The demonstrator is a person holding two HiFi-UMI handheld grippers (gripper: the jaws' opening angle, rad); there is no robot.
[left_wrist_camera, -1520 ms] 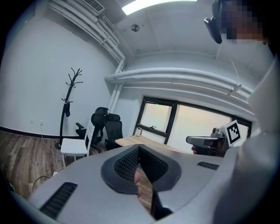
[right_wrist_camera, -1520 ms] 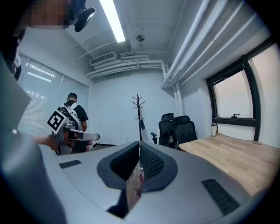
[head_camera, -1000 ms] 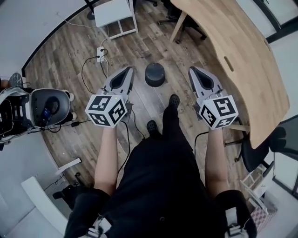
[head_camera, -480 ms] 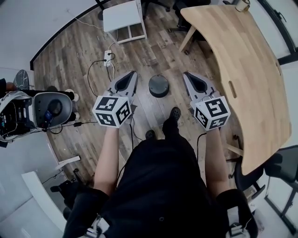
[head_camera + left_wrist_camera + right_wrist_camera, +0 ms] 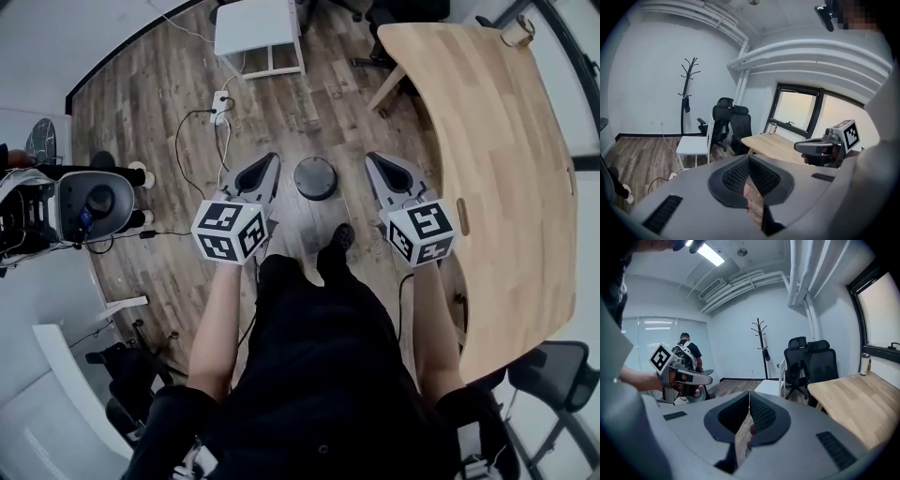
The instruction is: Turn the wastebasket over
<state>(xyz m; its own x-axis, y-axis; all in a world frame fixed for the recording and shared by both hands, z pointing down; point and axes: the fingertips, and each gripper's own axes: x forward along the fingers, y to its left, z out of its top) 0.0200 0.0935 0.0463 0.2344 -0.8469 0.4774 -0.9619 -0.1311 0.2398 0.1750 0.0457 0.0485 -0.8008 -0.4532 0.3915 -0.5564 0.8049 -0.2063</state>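
A dark round wastebasket (image 5: 315, 177) stands on the wood floor, seen from above just ahead of my feet. My left gripper (image 5: 272, 159) hangs above the floor to its left and my right gripper (image 5: 369, 159) to its right, neither touching it. Both are shut with nothing between the jaws. In the left gripper view the pads (image 5: 740, 173) meet at the left gripper's tip (image 5: 749, 157), and the right gripper (image 5: 820, 146) shows beyond. The right gripper view shows that gripper's tip (image 5: 749, 394) closed, with the left gripper (image 5: 689, 376) to the side. The basket is hidden in both gripper views.
A curved wooden desk (image 5: 506, 141) fills the right side. A white side table (image 5: 258, 28) stands at the back, with a power strip (image 5: 222, 101) and cables on the floor. An office chair (image 5: 89, 202) sits at left. A coat rack (image 5: 688, 93) stands by the wall.
Both grippers have sunk and drawn in toward the wastebasket, which now lies between their tips. Both stay shut.
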